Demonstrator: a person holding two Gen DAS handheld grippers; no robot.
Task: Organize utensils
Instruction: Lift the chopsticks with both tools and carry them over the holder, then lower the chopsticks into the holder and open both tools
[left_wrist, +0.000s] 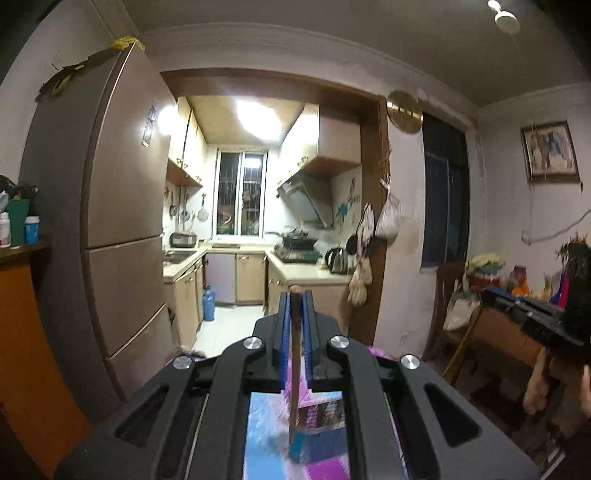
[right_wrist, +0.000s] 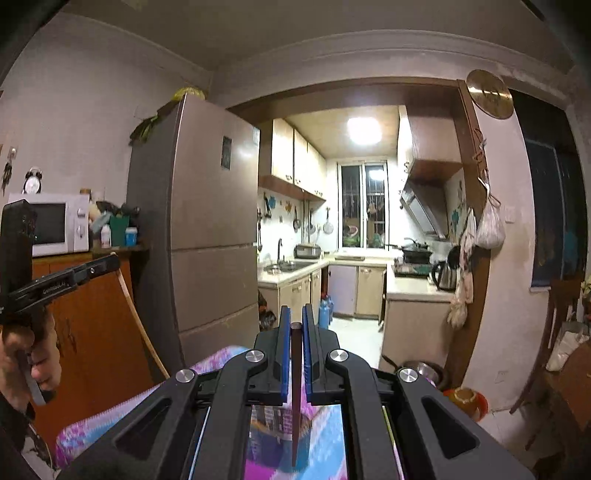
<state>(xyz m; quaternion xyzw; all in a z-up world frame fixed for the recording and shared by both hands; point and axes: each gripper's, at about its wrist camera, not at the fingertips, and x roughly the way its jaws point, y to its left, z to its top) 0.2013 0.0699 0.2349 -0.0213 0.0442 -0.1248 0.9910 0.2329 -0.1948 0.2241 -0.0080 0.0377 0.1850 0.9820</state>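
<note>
Two grippers are raised level, both facing the kitchen doorway, and each carries one thin brown stick that looks like a chopstick. The left gripper (left_wrist: 295, 306) has its blue pads pressed together on the left chopstick (left_wrist: 294, 362), whose blunt end pokes just past the fingertips while the tapered end hangs down toward a container (left_wrist: 317, 439) directly below. The right gripper (right_wrist: 294, 321) holds the right chopstick (right_wrist: 296, 398) the same way, though a thin gap shows beside the stick near its top, so the grip there looks lighter; its point hangs over a round, dark-rimmed holder (right_wrist: 275, 424) standing on the patterned tablecloth (right_wrist: 110, 421).

Each stick is held near its thick end and roughly upright, probably so the narrow tip can lead into the opening and the stick can slide in once the jaws part. Whether the two views show one holder or two cannot be told, as the lower part of both is blurred. Neither tip can be seen touching the holder's rim.

Beyond, the refrigerator (right_wrist: 207, 221) stands left of the doorway, well apart from the work. The likely risk is a tip catching the rim and tipping the stick out.
</note>
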